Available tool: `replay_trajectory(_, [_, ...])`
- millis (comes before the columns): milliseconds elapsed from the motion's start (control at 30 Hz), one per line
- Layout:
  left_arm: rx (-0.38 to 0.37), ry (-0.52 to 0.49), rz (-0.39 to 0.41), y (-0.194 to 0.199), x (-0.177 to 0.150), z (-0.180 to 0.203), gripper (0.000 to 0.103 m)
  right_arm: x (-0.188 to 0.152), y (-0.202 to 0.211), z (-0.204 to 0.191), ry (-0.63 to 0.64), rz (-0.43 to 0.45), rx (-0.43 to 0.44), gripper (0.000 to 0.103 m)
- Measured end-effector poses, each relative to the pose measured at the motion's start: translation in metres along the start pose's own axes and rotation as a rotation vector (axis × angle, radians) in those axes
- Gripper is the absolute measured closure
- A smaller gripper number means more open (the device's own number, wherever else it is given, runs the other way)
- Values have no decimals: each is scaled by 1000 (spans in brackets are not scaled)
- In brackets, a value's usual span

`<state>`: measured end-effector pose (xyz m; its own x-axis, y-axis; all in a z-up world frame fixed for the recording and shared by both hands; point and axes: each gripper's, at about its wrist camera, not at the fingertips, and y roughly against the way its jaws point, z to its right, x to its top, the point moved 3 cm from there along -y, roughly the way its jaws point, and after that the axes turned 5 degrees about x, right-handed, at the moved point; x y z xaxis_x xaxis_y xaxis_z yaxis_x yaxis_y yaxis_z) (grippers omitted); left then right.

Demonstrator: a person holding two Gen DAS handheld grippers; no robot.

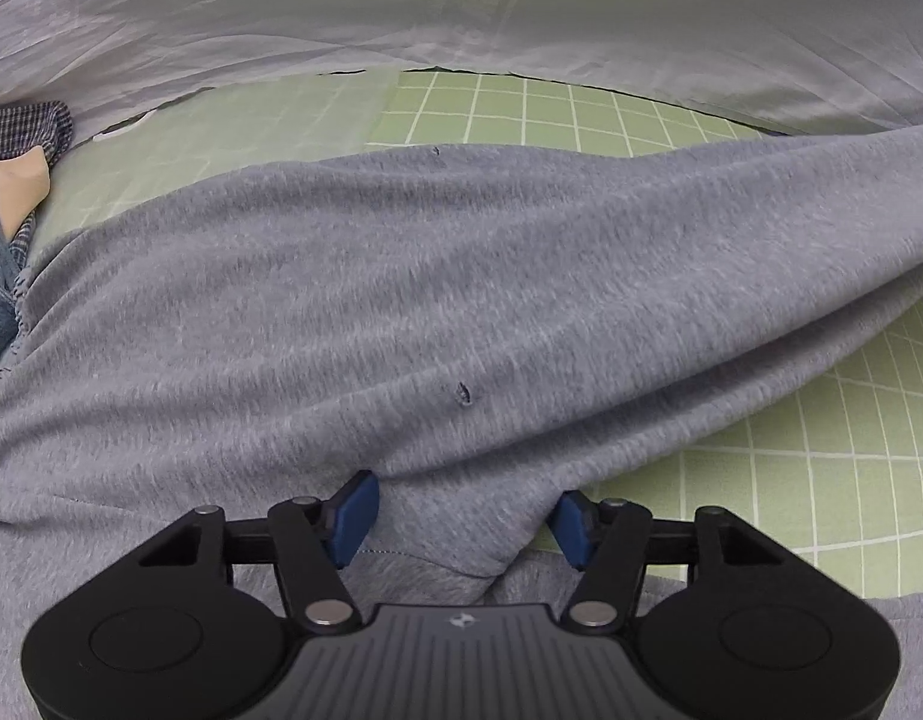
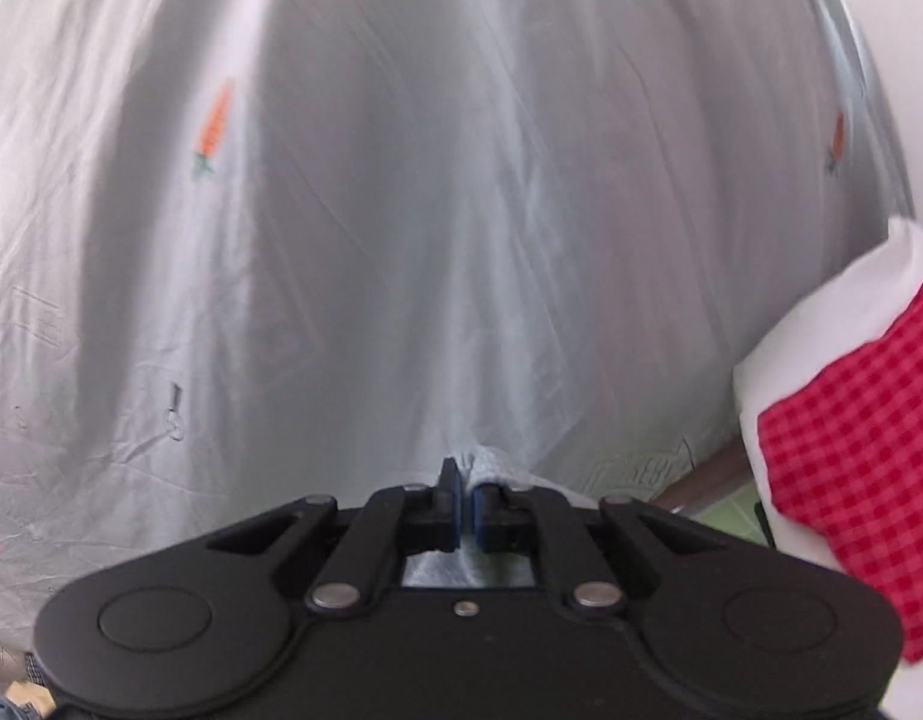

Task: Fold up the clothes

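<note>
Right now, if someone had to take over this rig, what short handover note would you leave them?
Left gripper: jaws partly closed around a bunched fold of the grey garment, pads not clearly pressing it.
Right gripper: shut on a pinch of light fabric, raised toward the carrot-print sheet.
The grey garment lies spread over the green grid mat, one side lifted. A red checked cloth sits at the right.
Done: both ends approached. Left: secure the left grip, complete the fold, flatten.
</note>
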<state>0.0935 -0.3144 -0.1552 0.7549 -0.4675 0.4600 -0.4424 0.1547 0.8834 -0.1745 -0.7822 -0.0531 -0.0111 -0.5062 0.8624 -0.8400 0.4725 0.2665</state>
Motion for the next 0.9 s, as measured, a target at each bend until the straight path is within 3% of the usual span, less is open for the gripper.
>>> replay_trajectory(67, [3,5,1,1,-1,-3,44,-28,3,14,50,-93,-73,99])
replay_trajectory(167, [4,-2,-5,1,-2,-7,44,-85,-4,55,36,-362,-212,97])
replay_trajectory(267, [12,6,-15,1,-2,-12,44,-115,8,78,-26,-449,-287,87])
replay_trajectory(333, [19,17,-21,2,-2,-16,44,-121,16,83,-25,-459,-314,65])
replay_trajectory(567, [8,56,-58,7,5,-19,43,-117,36,79,25,-423,-359,54])
replay_trajectory(700, [-70,161,-45,24,11,-30,41,-105,39,70,98,-360,-397,27])
replay_trajectory(733, [-80,177,-36,29,12,-33,34,-103,36,66,124,-352,-394,20])
replay_trajectory(800, [-77,194,-8,37,15,-41,28,-102,27,60,184,-352,-379,13])
replay_trajectory(833, [-65,201,7,40,18,-48,28,-103,20,57,218,-359,-371,4])
replay_trajectory(900, [-22,226,27,39,25,-65,25,-105,3,53,276,-378,-361,0])
